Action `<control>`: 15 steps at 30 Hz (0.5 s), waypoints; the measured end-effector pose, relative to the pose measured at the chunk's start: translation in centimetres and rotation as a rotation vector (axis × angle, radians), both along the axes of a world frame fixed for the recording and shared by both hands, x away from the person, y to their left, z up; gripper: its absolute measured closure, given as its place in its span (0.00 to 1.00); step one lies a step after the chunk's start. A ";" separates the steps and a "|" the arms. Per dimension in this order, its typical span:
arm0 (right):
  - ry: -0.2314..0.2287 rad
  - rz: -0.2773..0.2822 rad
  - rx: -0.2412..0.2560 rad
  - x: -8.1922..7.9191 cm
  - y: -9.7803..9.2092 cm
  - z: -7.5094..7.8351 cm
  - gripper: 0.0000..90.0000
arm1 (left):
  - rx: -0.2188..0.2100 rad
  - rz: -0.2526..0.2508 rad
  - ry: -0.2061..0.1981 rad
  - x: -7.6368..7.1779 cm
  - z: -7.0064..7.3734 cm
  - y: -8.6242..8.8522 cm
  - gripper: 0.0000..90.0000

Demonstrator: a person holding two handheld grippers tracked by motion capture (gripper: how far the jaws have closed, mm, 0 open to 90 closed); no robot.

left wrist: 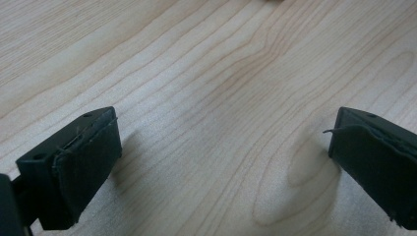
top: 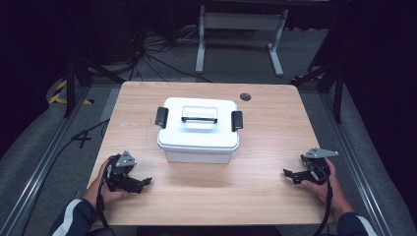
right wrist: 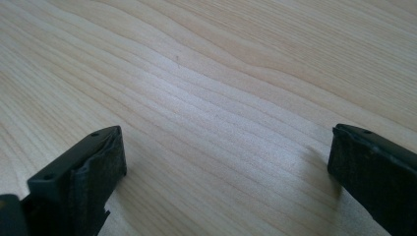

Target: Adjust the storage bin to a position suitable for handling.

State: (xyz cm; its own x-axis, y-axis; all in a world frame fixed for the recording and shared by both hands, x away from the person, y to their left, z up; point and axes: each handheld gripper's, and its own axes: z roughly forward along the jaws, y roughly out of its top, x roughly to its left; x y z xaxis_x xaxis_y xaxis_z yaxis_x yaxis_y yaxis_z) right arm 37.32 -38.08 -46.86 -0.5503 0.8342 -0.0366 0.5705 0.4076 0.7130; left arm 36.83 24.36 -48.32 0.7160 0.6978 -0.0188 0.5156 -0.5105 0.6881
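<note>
A white plastic storage box with a lid, a top handle and two black side latches stands at the middle of the wooden table. My left gripper rests near the front left, apart from the box, jaws wide open over bare wood. My right gripper rests near the front right, also open, with only wood grain between its pads.
A round dark grommet sits in the tabletop behind the box. Beyond the far edge stand a white frame and cables on the grey floor. Black stands flank the table's sides.
</note>
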 end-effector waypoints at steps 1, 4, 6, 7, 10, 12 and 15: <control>0.001 0.003 -0.002 0.0 0.0 0.0 0.02 | 0.003 -0.002 0.001 0.0 0.0 0.0 0.00; 0.001 0.008 0.003 0.1 0.0 0.0 0.02 | 0.001 -0.024 -0.001 0.2 0.0 0.1 0.00; 0.000 0.013 0.000 0.1 -0.1 0.0 0.02 | 0.008 -0.039 -0.006 0.3 0.0 0.2 0.00; 0.002 0.013 0.002 0.1 -0.1 0.0 0.02 | 0.006 -0.041 -0.008 0.4 0.0 0.2 0.00; 0.019 0.039 -0.016 0.1 -0.1 0.4 0.08 | 0.003 -0.040 0.002 0.4 0.0 0.2 0.00; 0.024 0.056 -0.034 0.1 0.0 0.7 0.14 | 0.002 -0.042 0.001 0.4 0.0 0.2 0.00; 0.038 0.083 -0.062 0.1 0.3 1.2 0.24 | -0.003 -0.037 -0.002 0.4 0.0 0.2 0.00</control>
State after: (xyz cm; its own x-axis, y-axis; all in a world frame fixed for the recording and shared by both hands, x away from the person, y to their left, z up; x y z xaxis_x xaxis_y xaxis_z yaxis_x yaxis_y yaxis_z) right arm 37.37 -37.77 -45.63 -0.6196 0.7823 -0.0644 0.5590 0.4973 0.6635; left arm 37.24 24.52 -48.34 0.7416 0.6706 -0.0192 0.4948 -0.5274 0.6906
